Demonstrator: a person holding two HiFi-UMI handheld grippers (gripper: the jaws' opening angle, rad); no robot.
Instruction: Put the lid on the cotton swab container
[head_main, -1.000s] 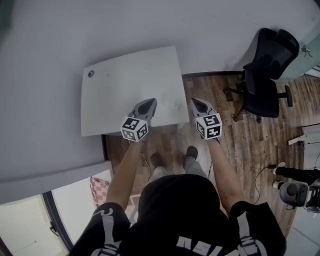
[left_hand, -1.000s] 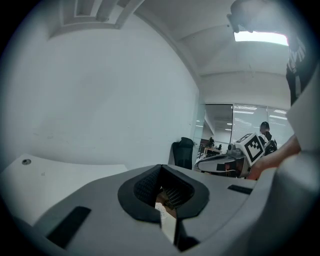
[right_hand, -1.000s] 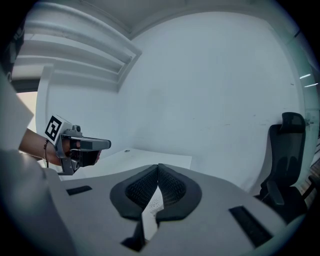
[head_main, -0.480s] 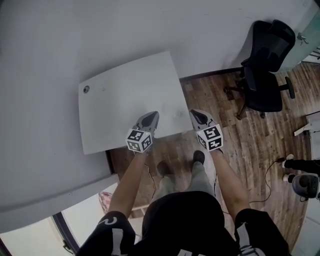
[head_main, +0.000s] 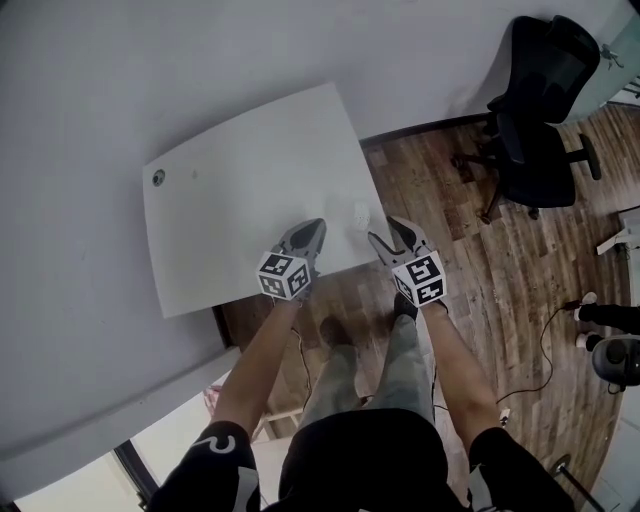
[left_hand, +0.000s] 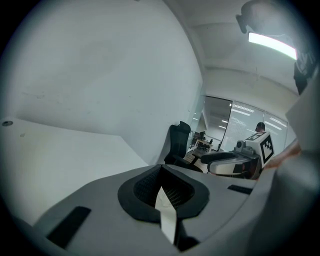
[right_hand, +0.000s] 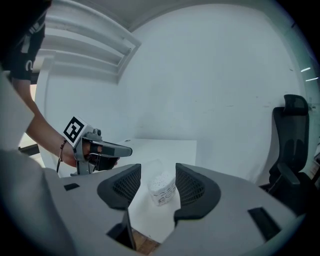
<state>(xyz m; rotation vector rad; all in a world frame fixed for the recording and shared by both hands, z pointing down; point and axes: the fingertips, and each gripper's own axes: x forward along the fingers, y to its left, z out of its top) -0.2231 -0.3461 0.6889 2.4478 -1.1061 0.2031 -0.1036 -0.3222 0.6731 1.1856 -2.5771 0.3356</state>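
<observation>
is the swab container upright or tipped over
Upright: the cotton swab container stands on the table, swab tips facing up.

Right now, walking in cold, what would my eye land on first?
A small tub of cotton swabs stands near the edge of a white table, between the opening jaws of the right gripper, untouched. The left gripper beside it is shut, and a black office chair stands on the wood floor to the right.

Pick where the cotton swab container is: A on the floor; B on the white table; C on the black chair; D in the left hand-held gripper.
B: the cotton swab container stands on the white table near its edge, between the opening jaws of the right hand-held gripper, untouched.
</observation>
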